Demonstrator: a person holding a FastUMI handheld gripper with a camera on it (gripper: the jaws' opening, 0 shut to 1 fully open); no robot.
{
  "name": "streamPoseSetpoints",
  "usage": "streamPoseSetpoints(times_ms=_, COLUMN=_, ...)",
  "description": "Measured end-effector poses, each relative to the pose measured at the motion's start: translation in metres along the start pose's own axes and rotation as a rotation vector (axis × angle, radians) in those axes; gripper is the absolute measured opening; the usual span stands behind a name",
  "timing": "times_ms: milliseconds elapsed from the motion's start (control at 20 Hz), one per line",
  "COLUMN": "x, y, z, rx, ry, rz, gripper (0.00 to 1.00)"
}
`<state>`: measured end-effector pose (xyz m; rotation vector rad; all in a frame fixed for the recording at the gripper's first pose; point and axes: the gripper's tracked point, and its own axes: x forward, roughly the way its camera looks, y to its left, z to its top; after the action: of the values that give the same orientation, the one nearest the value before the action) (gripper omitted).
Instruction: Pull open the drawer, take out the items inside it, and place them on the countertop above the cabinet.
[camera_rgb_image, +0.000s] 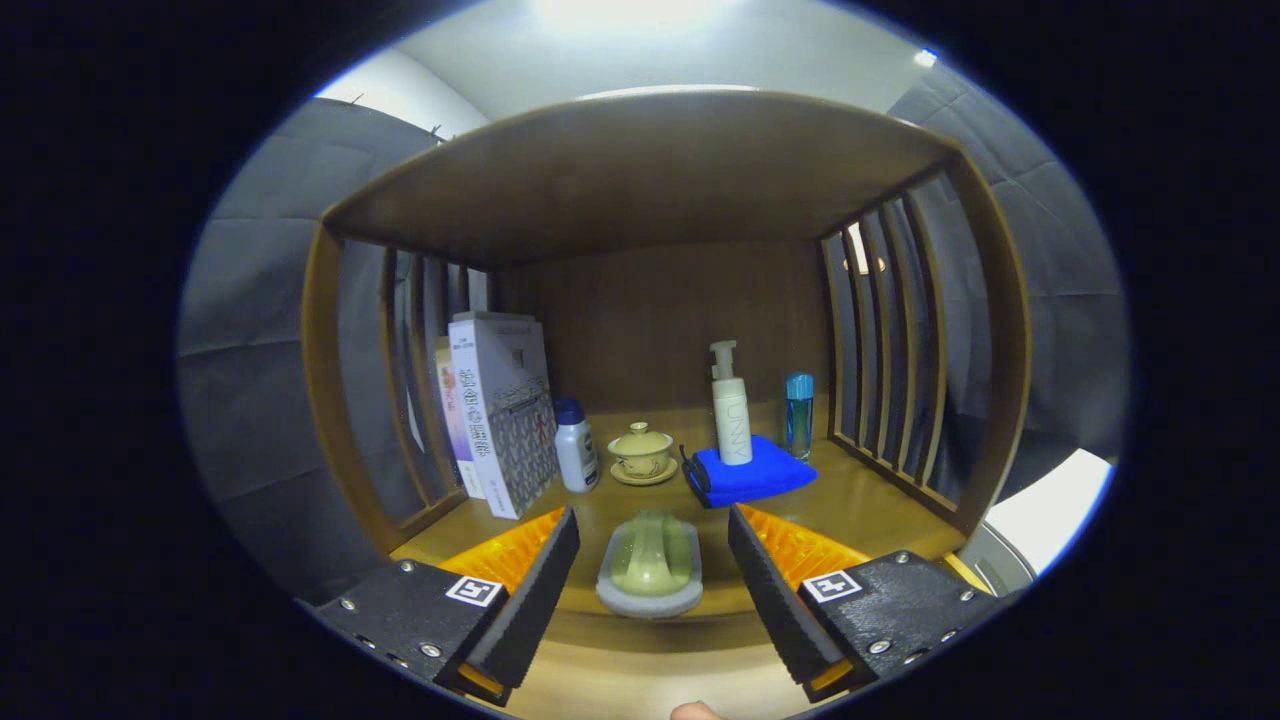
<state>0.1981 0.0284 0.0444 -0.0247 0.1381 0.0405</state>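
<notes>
So the gripper (652, 580) is held with its two fingers spread wide apart, nothing pinched, and a pale green soap-like bar in a grey oval dish (650, 566) is sat right in the gap between them on the near edge of the glossy wooden countertop (860, 505). Neither finger looks to be touching the dish, so it can probably be counted as already placed up top, which would explain why the fingers are apart: the item seems to have been let go where it's easy to reach. Farther back, the shelf is stocked: a blue folded cloth (750, 472) with a white pump bottle (731, 410) stood on it, a slim blue glass bottle (799, 412) just to the right, a beige lidded tea bowl on a saucer (641, 452) in the middle, a small white bottle with a blue cap (575, 445) to its left, and some upright books (498, 410) leaned by the slatted left side. Whether those came out of the drawer can't be told. Nothing can be said about whether the drawer is open or what's left inside.
</notes>
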Motion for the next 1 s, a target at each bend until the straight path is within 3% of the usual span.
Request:
streamPoseSetpoints(times_ms=400, x=-0.072, y=-0.010, z=-0.017, rx=-0.059, ry=-0.128, rz=-0.044, gripper=0.93)
streamPoseSetpoints(times_ms=650, x=-0.115, y=-0.001, z=-0.036, rx=-0.101, ry=-0.185, rz=-0.029, gripper=0.93)
streamPoseSetpoints(times_ms=1000, x=-0.150, y=0.007, z=-0.081, rx=-0.085, ry=-0.159, rz=-0.018, gripper=0.93)
